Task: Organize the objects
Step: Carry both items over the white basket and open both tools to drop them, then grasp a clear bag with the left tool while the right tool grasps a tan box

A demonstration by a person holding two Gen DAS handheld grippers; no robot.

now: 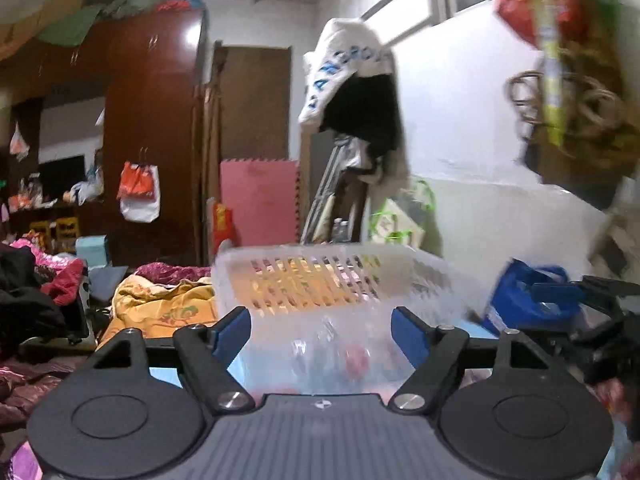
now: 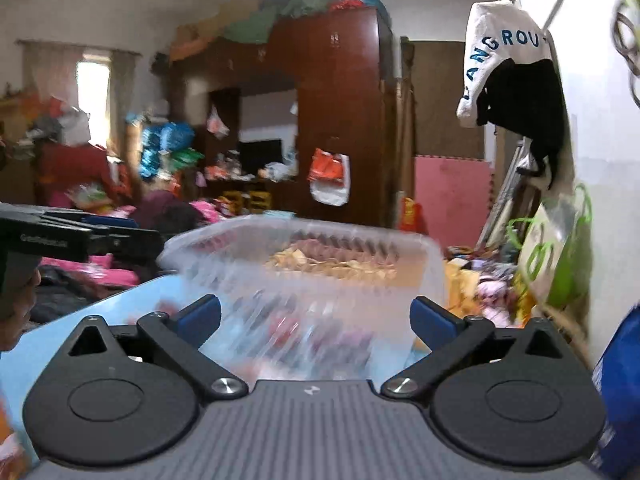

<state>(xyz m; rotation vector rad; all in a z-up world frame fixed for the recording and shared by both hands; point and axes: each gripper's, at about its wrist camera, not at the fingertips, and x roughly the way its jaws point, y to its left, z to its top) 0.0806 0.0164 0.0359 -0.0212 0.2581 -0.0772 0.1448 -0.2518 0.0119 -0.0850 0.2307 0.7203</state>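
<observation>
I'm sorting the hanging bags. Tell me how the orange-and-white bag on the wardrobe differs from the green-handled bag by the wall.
The orange-and-white bag hangs flat on the dark wardrobe door; the green-handled bag sits low against the white wall. The first is orange above and white below, the second pale with bright green handles and print. Both look like soft carrier bags.

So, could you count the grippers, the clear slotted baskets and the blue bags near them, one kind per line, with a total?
Grippers: 2, the left gripper and the right gripper, both open
Clear slotted basket: 1
Blue bag: 1
Total: 4
</observation>
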